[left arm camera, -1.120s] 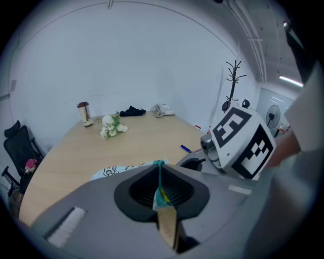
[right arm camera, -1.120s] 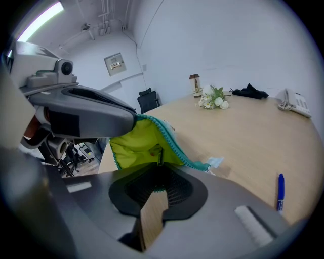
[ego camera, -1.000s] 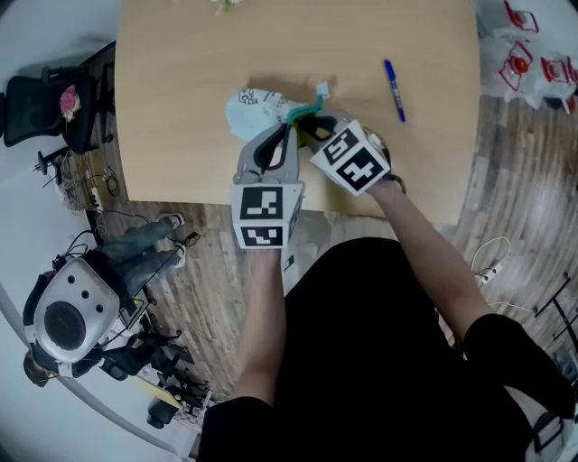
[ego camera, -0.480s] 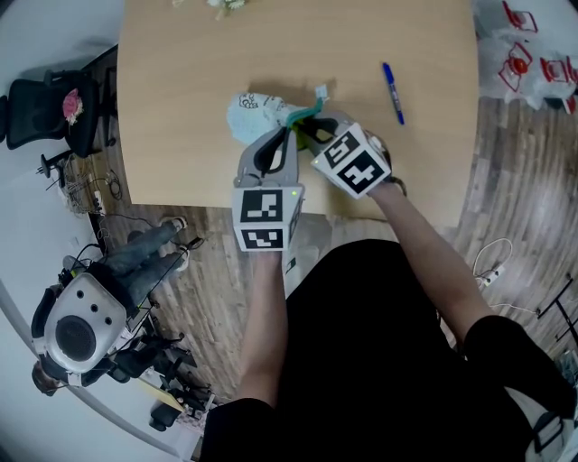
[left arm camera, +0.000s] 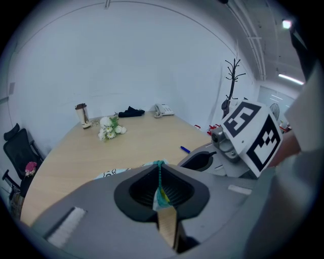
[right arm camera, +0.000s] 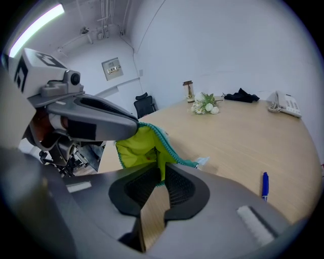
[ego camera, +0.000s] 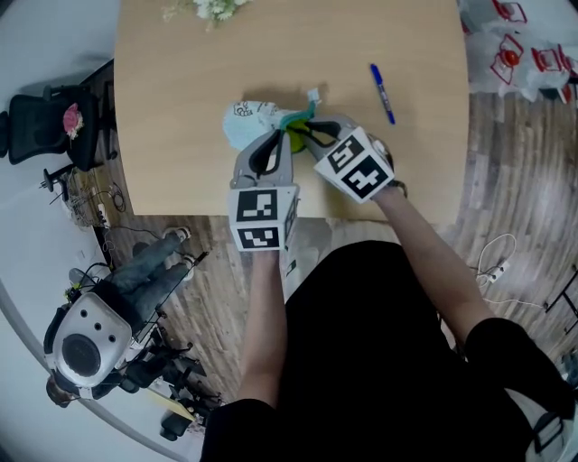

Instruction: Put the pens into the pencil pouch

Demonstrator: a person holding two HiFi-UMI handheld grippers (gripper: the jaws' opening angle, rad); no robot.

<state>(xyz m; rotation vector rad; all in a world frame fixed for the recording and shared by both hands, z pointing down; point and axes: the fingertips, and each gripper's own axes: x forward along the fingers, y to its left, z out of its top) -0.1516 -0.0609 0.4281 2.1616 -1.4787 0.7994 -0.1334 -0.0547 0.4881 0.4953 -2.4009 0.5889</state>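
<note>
- Pencil pouch [ego camera: 246, 120]: lies on the wooden table [ego camera: 172, 81] near its front edge, pale blue with print outside, yellow-green lining and a teal zip edge. Its mouth faces the two grippers and is pulled apart between them.
- Left gripper [ego camera: 282, 135]: jaws closed together on a thin strip of the pouch's teal zip edge; the fabric runs up between the pads.
- Right gripper [ego camera: 305, 135]: jaws pinched on the opposite lip of the pouch's mouth, with the yellow-green lining showing just beyond its tips. It sits just beside the left gripper, tips nearly meeting.
- Blue pen [ego camera: 380, 92]: lies flat on the table, to the right of the pouch and well apart from it, outside the pouch, untouched by either gripper.
- Also on the table: a small bunch of white flowers [ego camera: 203, 9] at the far edge.
</note>
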